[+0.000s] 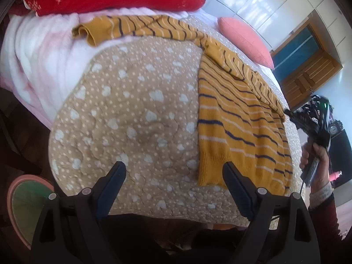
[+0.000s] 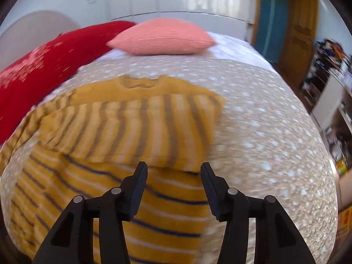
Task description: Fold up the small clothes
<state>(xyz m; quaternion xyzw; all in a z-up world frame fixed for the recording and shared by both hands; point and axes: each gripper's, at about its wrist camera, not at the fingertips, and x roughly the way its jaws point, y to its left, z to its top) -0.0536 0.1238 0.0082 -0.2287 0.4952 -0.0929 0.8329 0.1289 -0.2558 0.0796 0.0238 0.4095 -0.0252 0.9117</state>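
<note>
Right wrist view: the right gripper (image 2: 173,171) is seen released above the sweater (image 2: 136,127), whose folded sleeve, seemingly loose, could be dragged open.

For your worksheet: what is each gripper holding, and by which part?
Nothing. The left gripper and right gripper are both open above the sweater.
</note>
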